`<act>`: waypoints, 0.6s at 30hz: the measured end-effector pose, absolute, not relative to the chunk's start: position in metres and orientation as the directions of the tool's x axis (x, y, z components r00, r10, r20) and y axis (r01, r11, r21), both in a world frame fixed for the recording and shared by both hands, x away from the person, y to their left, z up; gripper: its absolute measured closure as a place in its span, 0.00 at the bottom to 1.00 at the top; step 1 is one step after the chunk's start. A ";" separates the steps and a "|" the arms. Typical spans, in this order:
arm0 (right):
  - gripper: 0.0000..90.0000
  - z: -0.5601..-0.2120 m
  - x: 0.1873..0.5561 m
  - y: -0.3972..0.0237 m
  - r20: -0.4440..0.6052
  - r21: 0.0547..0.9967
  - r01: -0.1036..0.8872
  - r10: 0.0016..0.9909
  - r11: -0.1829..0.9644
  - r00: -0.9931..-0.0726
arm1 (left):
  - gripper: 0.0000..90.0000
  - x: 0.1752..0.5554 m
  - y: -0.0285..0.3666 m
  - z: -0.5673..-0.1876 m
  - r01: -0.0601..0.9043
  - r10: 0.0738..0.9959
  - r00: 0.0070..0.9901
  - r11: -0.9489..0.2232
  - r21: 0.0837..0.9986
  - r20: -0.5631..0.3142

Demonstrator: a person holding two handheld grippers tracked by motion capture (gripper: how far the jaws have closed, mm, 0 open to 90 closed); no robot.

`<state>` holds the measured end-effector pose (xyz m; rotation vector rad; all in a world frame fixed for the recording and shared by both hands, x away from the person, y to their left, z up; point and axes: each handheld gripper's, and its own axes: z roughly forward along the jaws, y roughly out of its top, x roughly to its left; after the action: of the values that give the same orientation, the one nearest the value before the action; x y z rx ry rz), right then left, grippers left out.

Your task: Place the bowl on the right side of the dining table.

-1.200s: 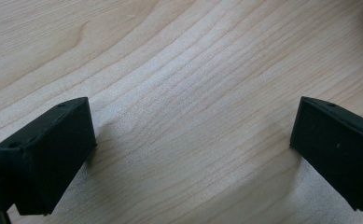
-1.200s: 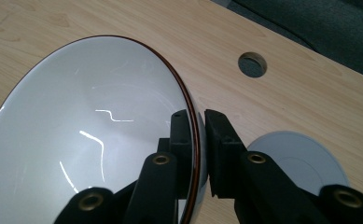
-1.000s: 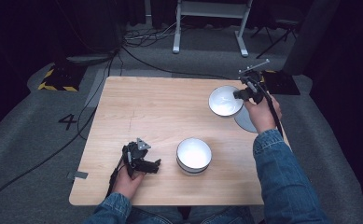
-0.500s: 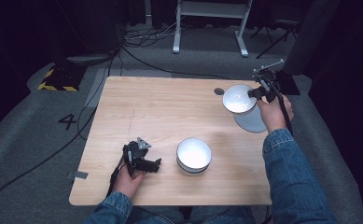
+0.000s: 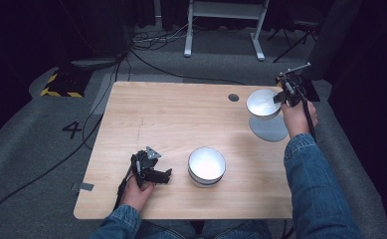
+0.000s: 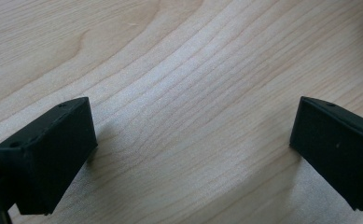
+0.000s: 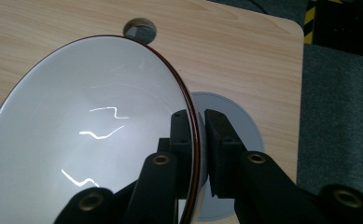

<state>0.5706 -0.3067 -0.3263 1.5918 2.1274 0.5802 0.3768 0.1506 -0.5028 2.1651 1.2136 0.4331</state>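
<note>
A white bowl [image 5: 263, 103] with a thin brown rim [image 7: 76, 140] hangs in the air over the table's far right corner. My right gripper [image 5: 285, 95] is shut on its rim, one jaw inside and one outside, as the right gripper view [image 7: 198, 135] makes plain. Below it a flat grey plate [image 5: 269, 128] lies at the table's right edge. A second white bowl [image 5: 207, 166] stands near the front middle. My left gripper [image 5: 167, 175] rests low by the front left, jaws wide open over bare wood [image 6: 188, 121], with nothing between them.
The wooden table [image 5: 171, 119] has a round cable hole [image 5: 233, 97] near the far right. Grey carpet surrounds it, with cables, a metal stand's legs [image 5: 223, 30] behind, and a yellow-black striped block [image 5: 61, 84] at the far left.
My right gripper has carried the white bowl to the right and a bit farther back, off the plate's spot toward the table corner. The left gripper has stayed put.
</note>
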 end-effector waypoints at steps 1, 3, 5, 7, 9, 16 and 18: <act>0.91 -0.327 0.572 -0.309 -0.080 0.558 0.792 0.966 0.248 -0.247 | 0.00 0.377 0.151 -0.503 0.650 0.850 0.526 -0.392 0.651 -0.013; 0.91 -0.328 0.574 -0.316 -0.077 0.555 0.797 0.969 0.236 -0.234 | 0.00 0.377 0.150 -0.503 0.653 0.851 0.525 -0.389 0.650 -0.019; 0.92 -0.331 0.577 -0.323 -0.066 0.551 0.807 0.976 0.210 -0.209 | 0.00 0.377 0.151 -0.503 0.653 0.848 0.530 -0.394 0.647 -0.019; 0.91 -0.335 0.580 -0.329 -0.059 0.544 0.817 0.980 0.190 -0.189 | 0.00 0.376 0.150 -0.503 0.655 0.850 0.526 -0.390 0.647 -0.021; 0.91 -0.338 0.582 -0.334 -0.065 0.538 0.823 0.982 0.182 -0.175 | 0.01 0.376 0.150 -0.503 0.657 0.852 0.523 -0.387 0.647 -0.023; 0.91 -0.347 0.588 -0.342 -0.063 0.531 0.832 0.987 0.158 -0.147 | 0.01 0.376 0.150 -0.503 0.657 0.853 0.522 -0.386 0.647 -0.021; 0.91 -0.349 0.590 -0.343 -0.060 0.528 0.835 0.988 0.152 -0.142 | 0.01 0.376 0.150 -0.503 0.658 0.853 0.521 -0.385 0.647 -0.022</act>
<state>0.5896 -0.3426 -0.3490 1.7401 2.0427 0.5277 0.3756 0.1501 -0.5030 2.1620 1.2238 0.4231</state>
